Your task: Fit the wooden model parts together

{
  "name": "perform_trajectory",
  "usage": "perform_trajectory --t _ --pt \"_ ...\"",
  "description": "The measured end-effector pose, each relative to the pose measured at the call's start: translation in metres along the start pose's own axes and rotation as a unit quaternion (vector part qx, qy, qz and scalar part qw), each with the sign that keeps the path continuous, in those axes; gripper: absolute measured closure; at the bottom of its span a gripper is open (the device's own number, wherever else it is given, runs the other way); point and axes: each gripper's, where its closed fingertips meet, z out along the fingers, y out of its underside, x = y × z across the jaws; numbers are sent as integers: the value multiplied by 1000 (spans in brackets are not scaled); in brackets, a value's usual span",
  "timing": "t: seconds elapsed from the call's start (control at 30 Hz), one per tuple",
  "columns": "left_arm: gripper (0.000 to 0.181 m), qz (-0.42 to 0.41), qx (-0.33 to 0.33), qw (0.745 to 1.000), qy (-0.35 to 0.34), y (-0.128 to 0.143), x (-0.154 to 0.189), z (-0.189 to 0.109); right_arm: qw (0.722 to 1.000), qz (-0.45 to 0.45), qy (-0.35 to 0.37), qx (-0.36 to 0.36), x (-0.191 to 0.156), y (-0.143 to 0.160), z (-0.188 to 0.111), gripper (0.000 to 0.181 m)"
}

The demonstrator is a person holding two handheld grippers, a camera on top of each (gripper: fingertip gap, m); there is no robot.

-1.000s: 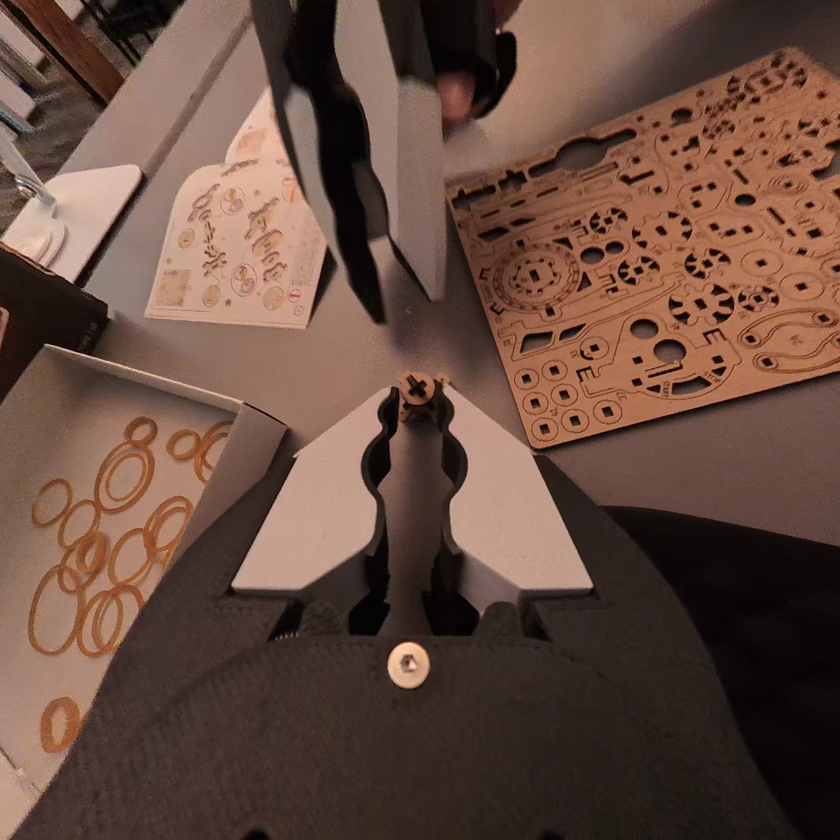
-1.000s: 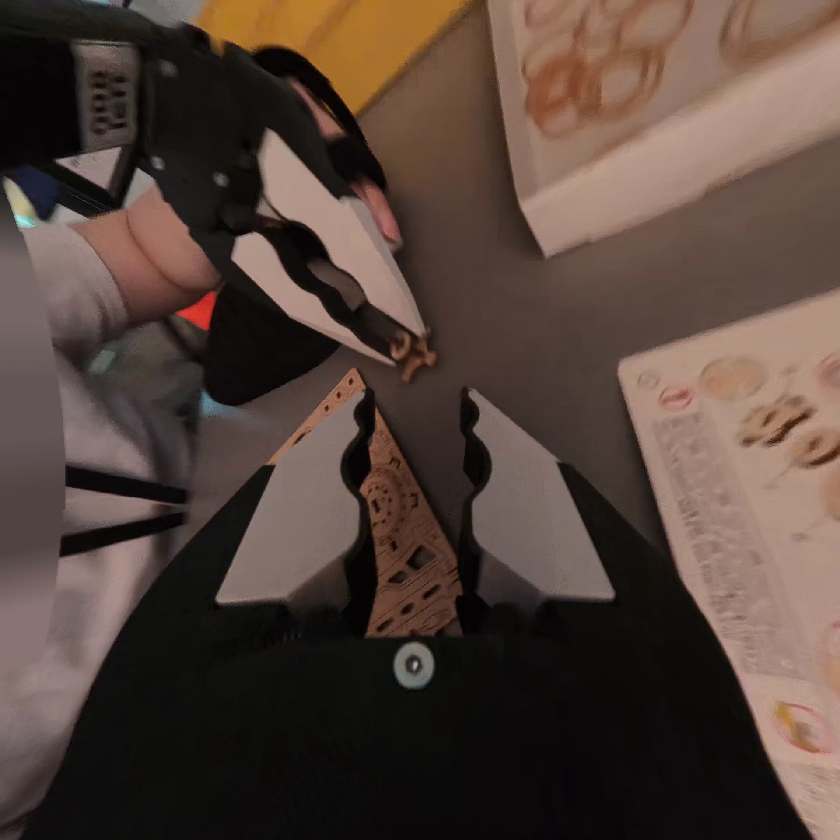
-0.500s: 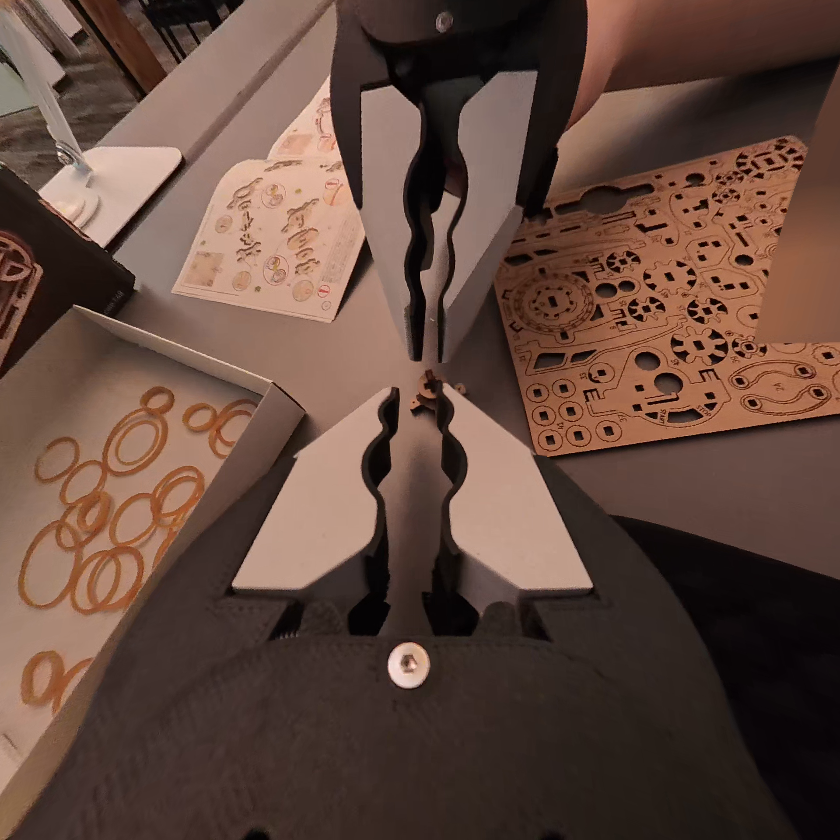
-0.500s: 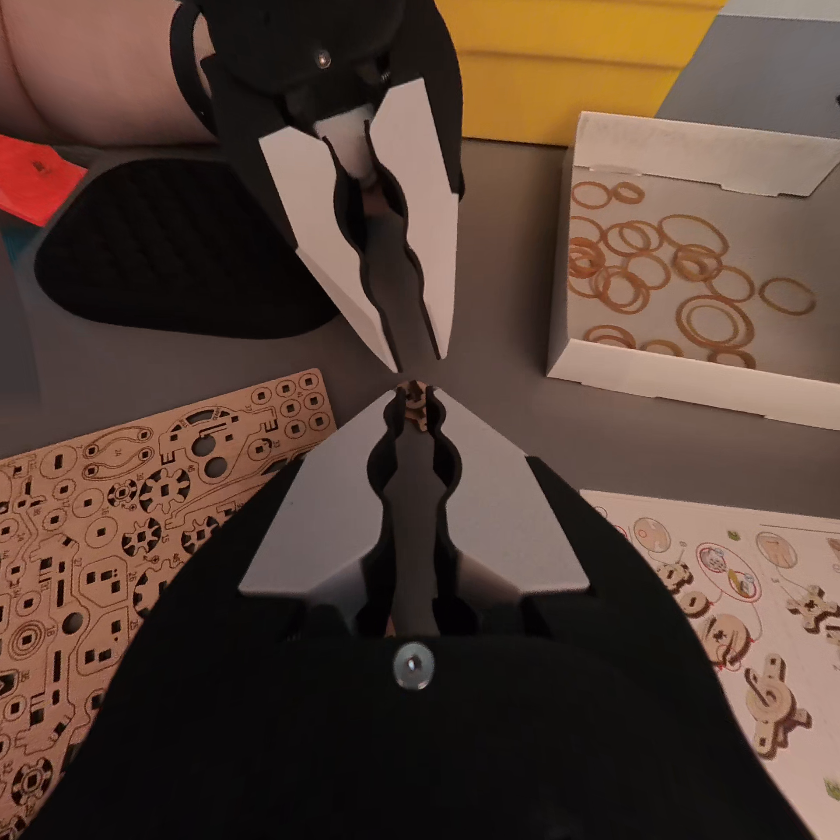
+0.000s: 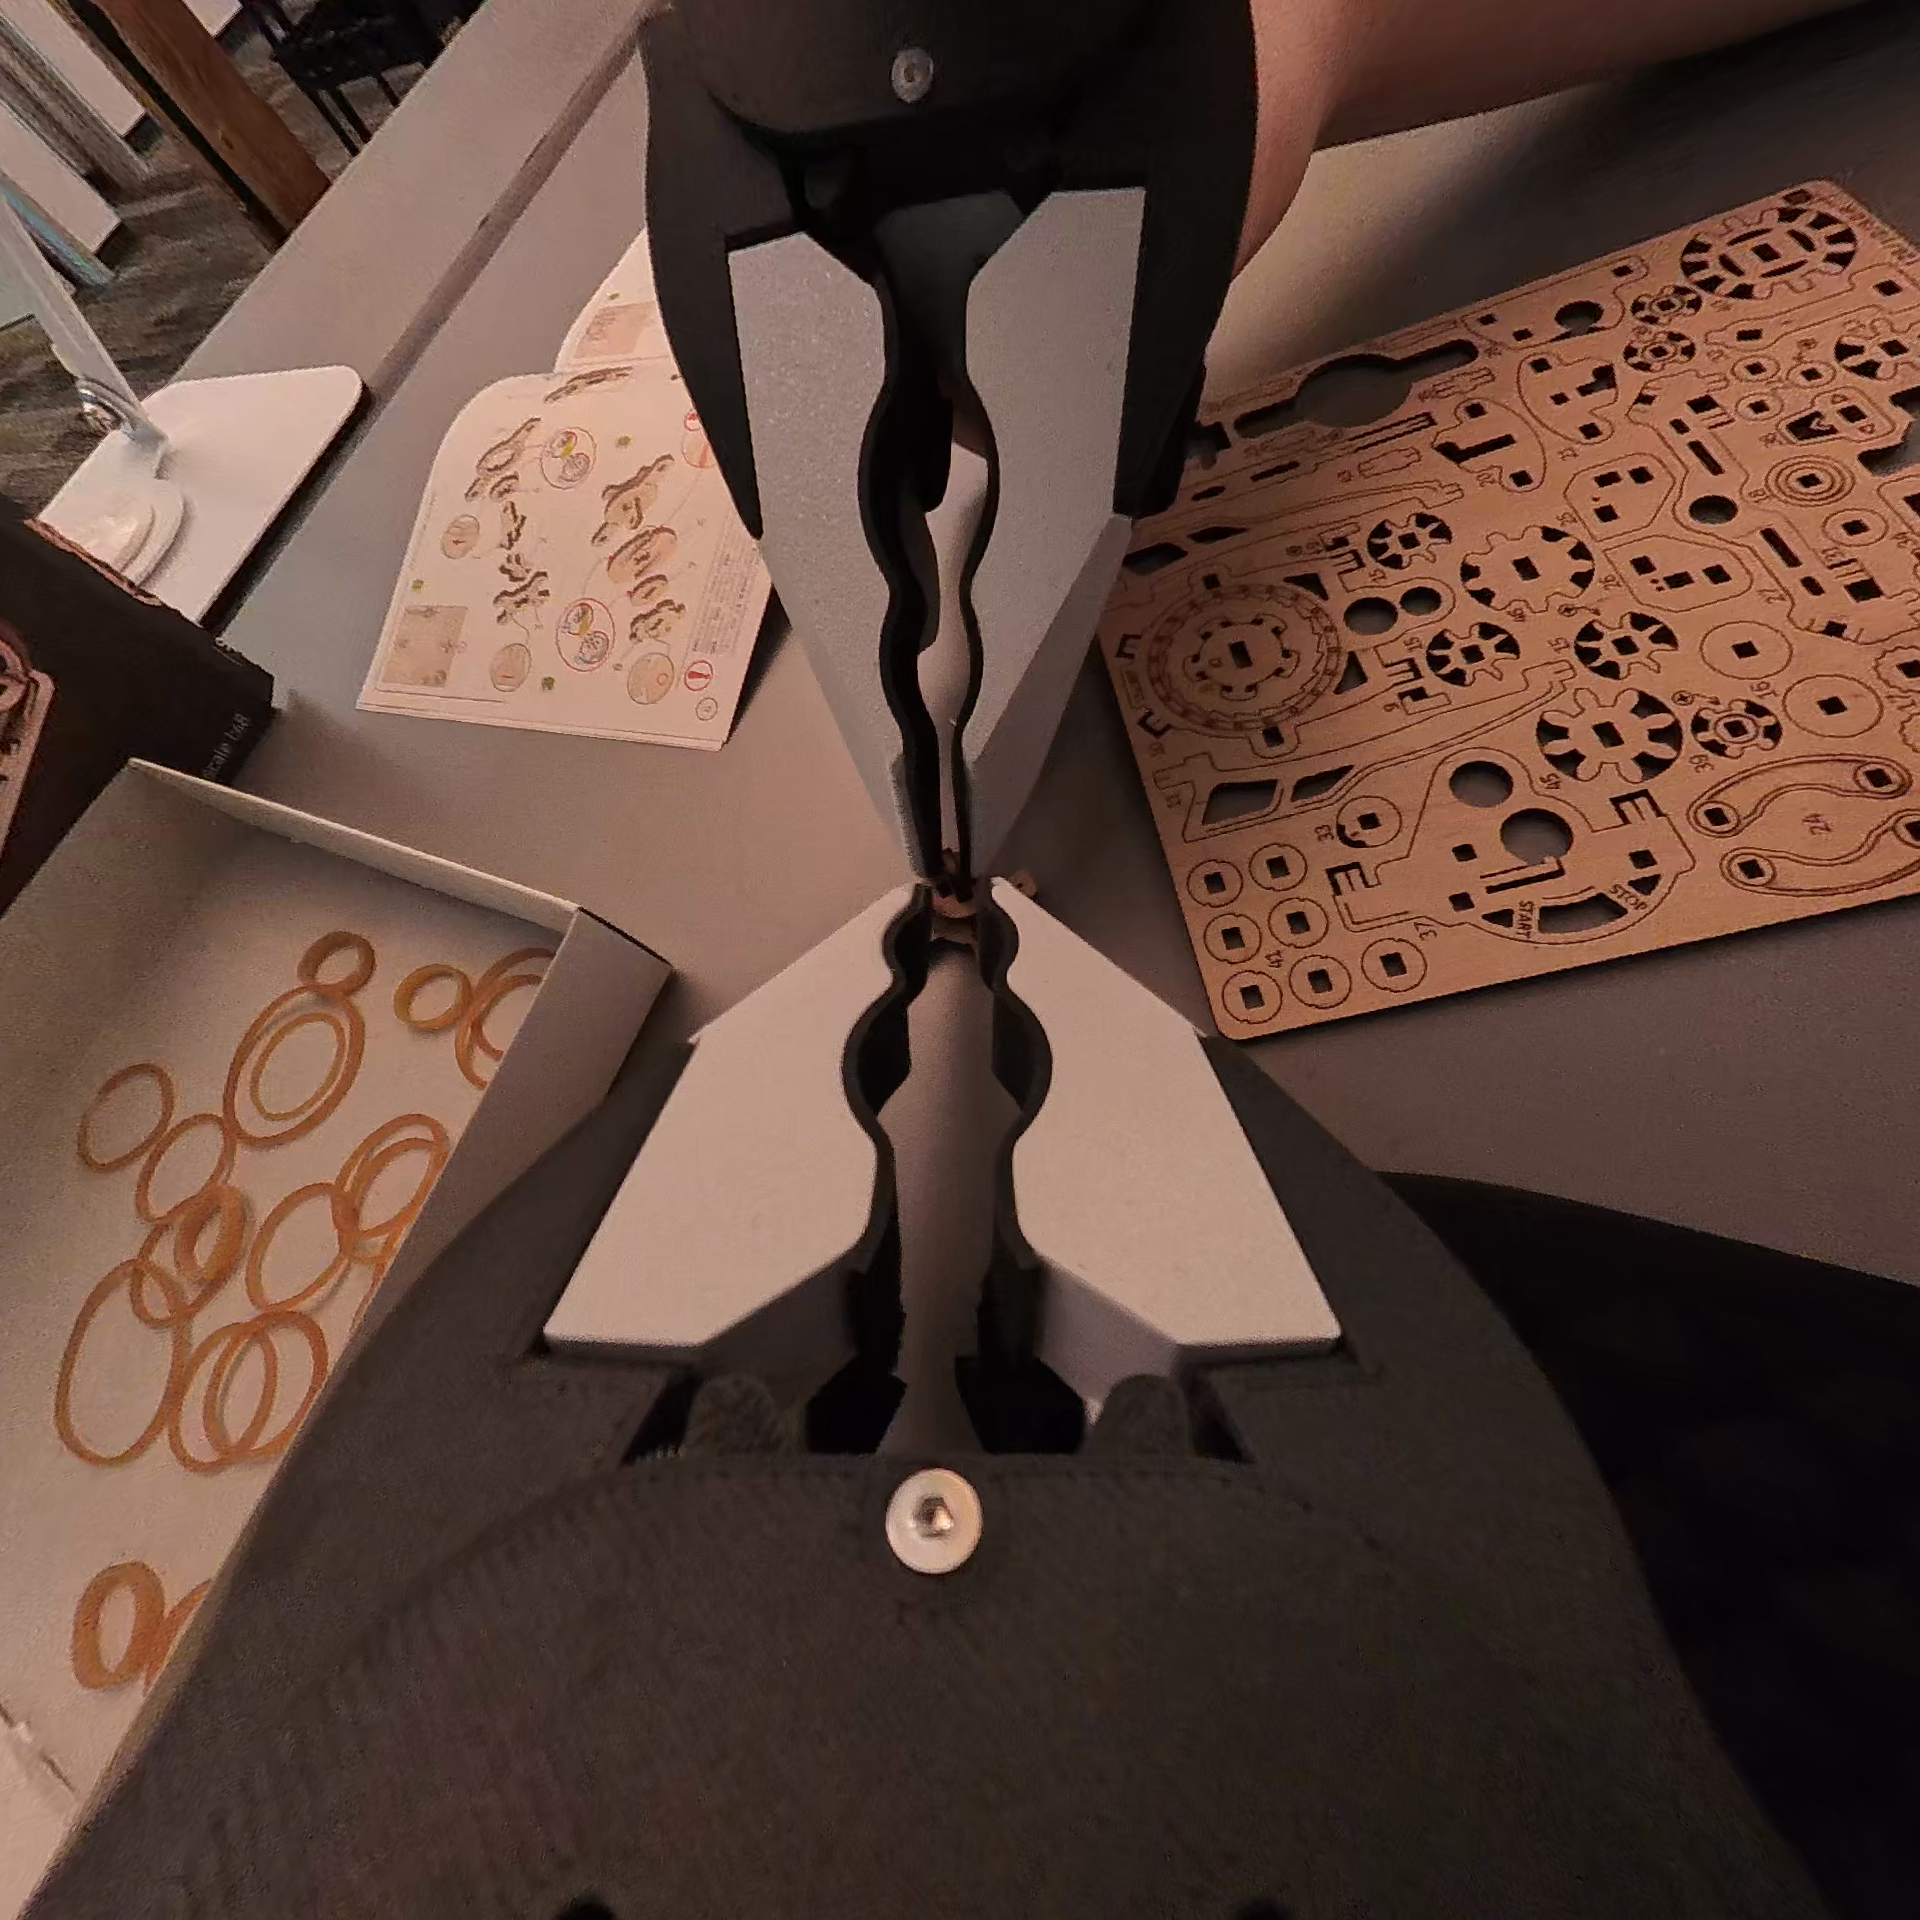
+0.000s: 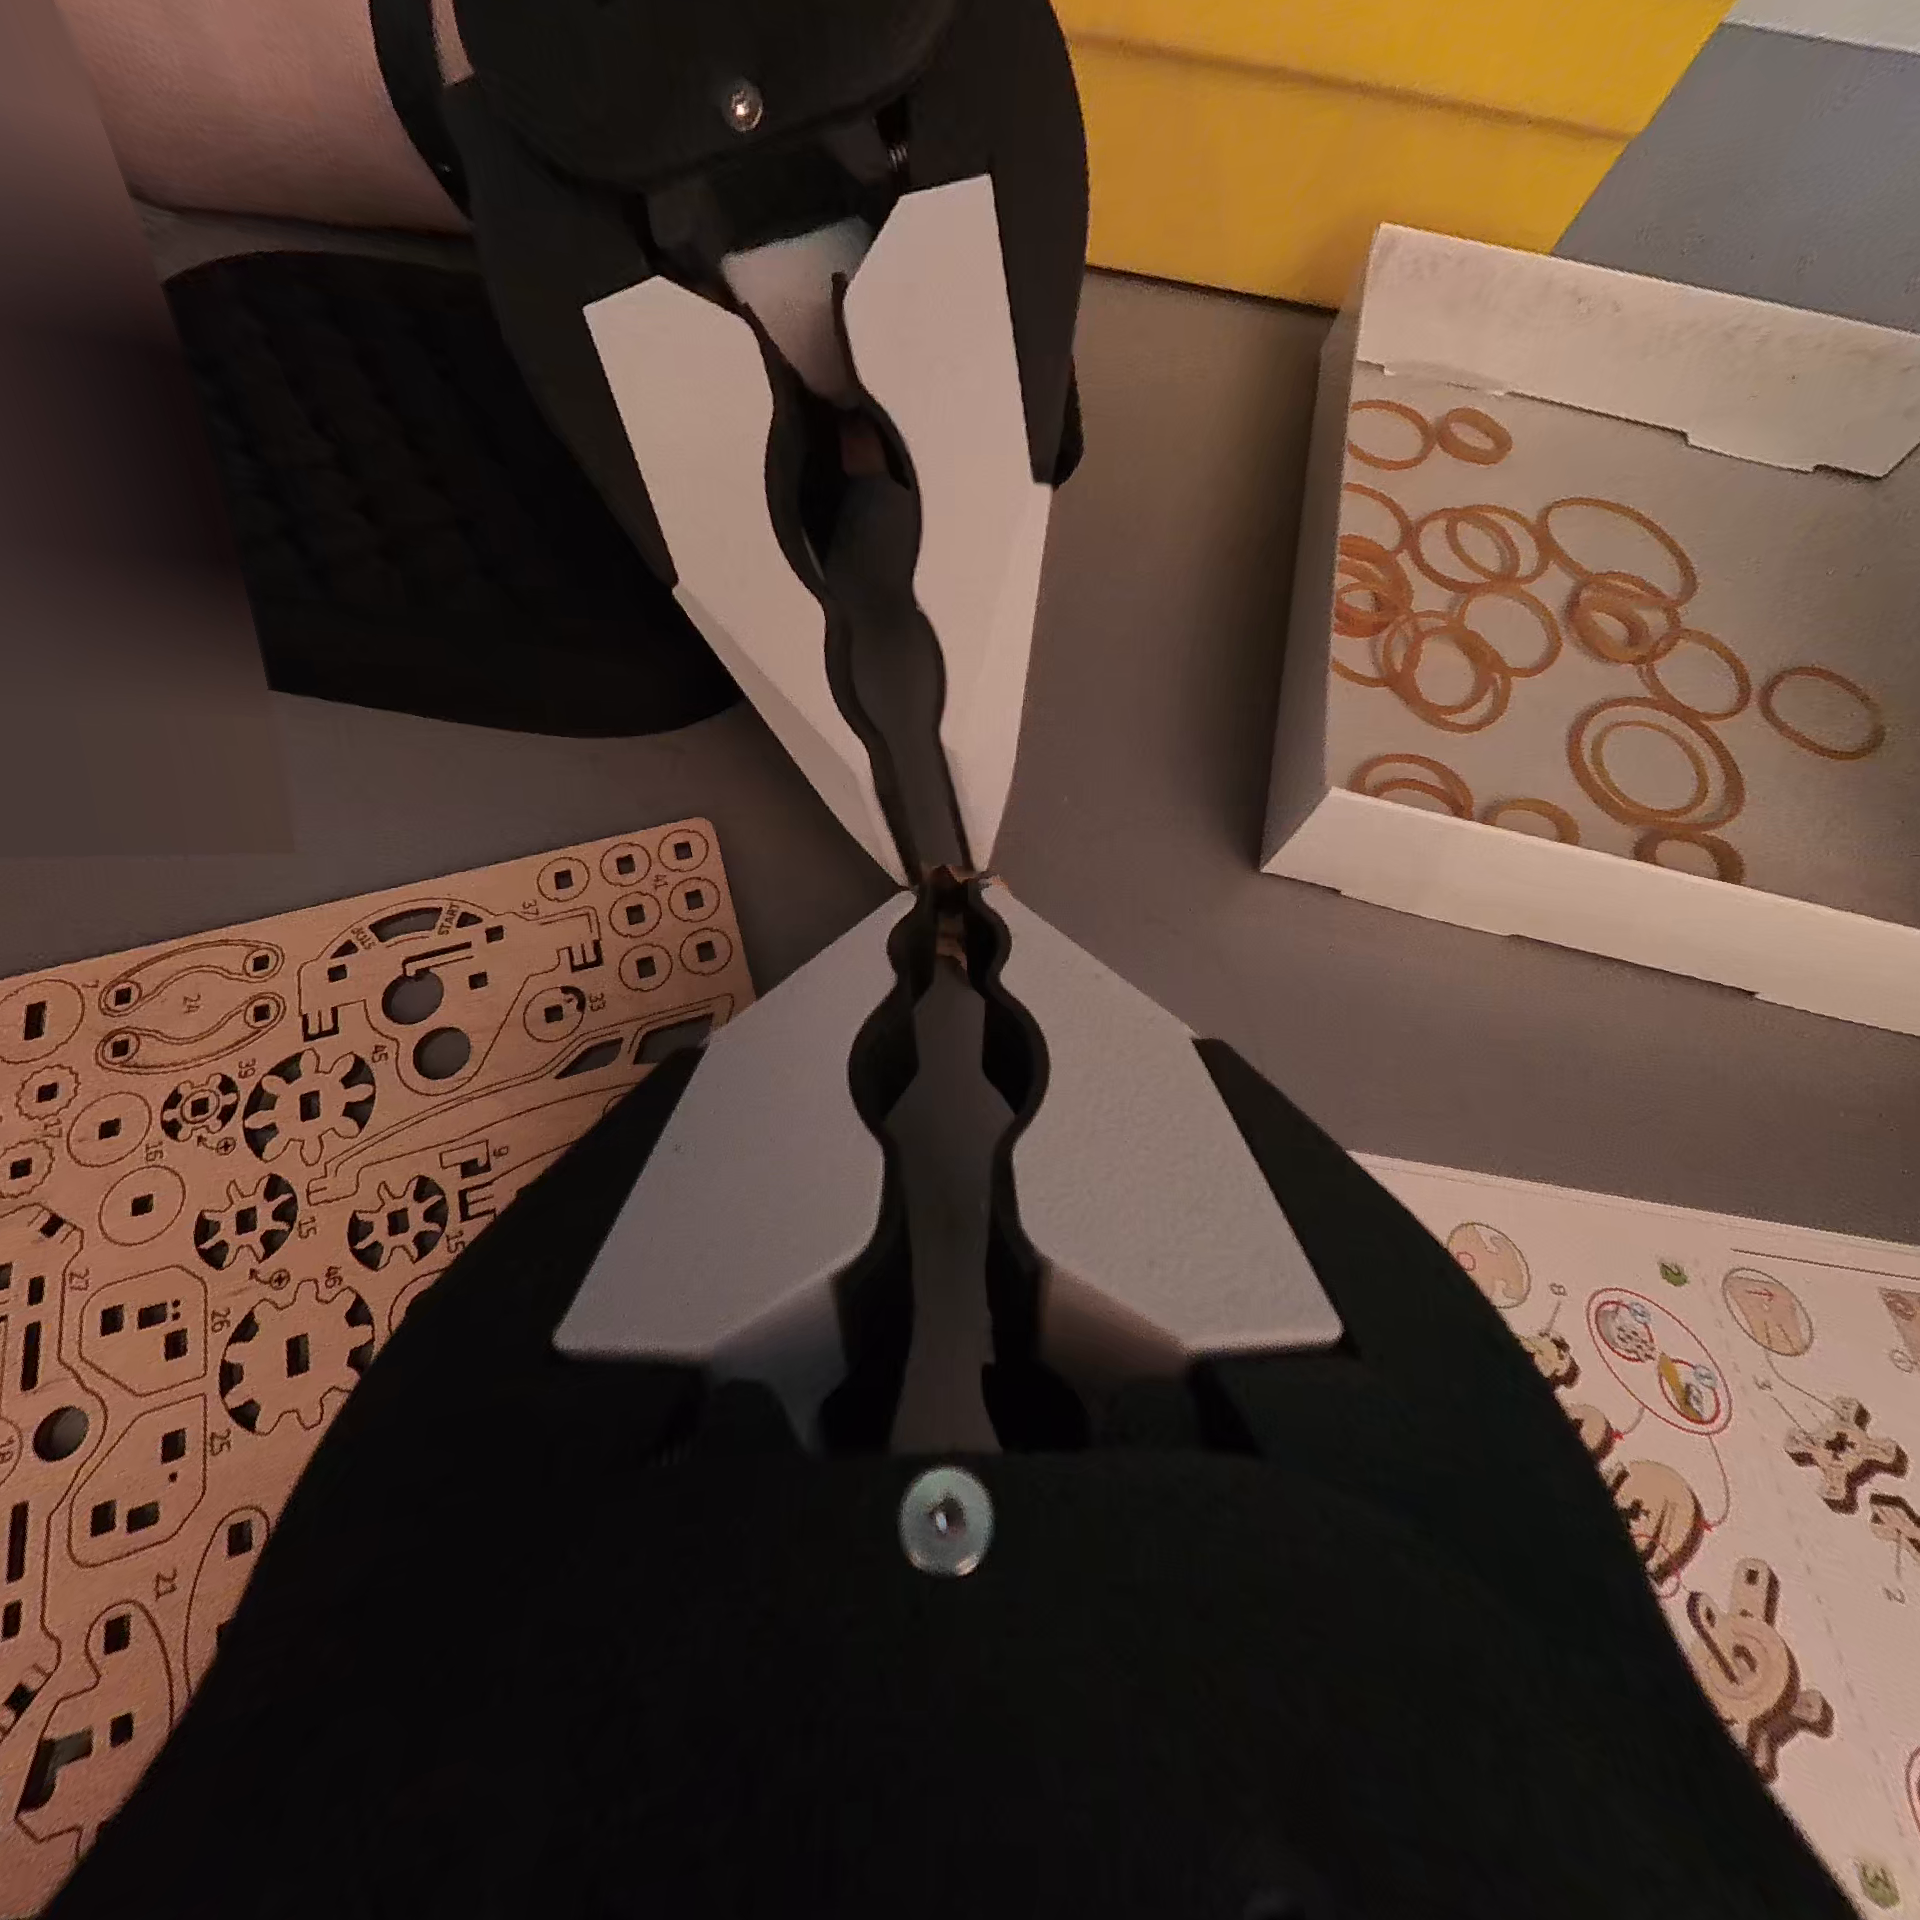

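Observation:
A small wooden model part (image 5: 951, 902) sits pinched where both grippers meet tip to tip above the grey table. My left gripper (image 5: 951, 920) is shut on it from the near side. My right gripper (image 5: 940, 854) comes down from the far side, and its tips are closed on the same part. In the right wrist view, my right gripper (image 6: 948, 920) is shut with the wooden part (image 6: 954, 881) at its tips. The left gripper (image 6: 938, 862) points at it from above. Most of the part is hidden by the fingertips.
A laser-cut wooden parts sheet (image 5: 1507, 644) (image 6: 260, 1195) lies flat on the table. There is also an instruction sheet (image 5: 582, 582) (image 6: 1714, 1455), a white box of rubber bands (image 5: 260, 1143) (image 6: 1558, 644), a black pad (image 6: 416, 499), a dark box (image 5: 104, 665) and a yellow bin (image 6: 1299, 135). Only a small space, under 4 cm, lies between the two pairs of fingers.
One second ago my right gripper was open and off to the side. It swung in front of the left gripper, shut, and moved in until both tips met at the wooden part.

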Motion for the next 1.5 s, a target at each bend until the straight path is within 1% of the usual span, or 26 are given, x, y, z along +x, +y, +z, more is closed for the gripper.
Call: perform_trajectory --t 0.5,0.83,0.9,0.97,1.07,1.17,1.23,1.3,1.4,1.47,1.5 --pt "178 -24 0 999 27 0 1 1 1000 9 -11 -13 -1 1 1 176" --pt "178 -29 -1 999 27 0 1 1 1000 -2 -5 -22 -1 2 1 175" --pt "176 -25 -2 1000 18 0 0 1 1000 9 -11 -15 0 2 1 176" --pt "167 -24 -3 1000 -3 1 -5 0 1000 7 -12 -8 1 1 1 176" --pt "168 -15 -2 1000 -9 1 -4 0 1000 19 -16 -13 0 1 0 177" --pt "168 -10 -6 1000 -1 1 -1 2 999 27 -25 -23 -2 0 -1 168" --pt "168 -10 -5 1000 1 1 -1 1 999 4 -16 -28 -1 -2 -4 173" --pt "163 -12 -6 1000 -6 2 -3 0 999 -32 -1 -32 0 -6 -9 176" --pt "163 -9 -14 1000 -8 3 -2 -3 994 -76 3 -84 0 0 -12 176" --pt "162 2 -22 1000 -16 4 -1 -4 987 -119 12 -111 2 0 -12 174" --pt "161 7 -24 1000 -19 3 0 -5 984 -131 4 -117 1 -3 -12 173"
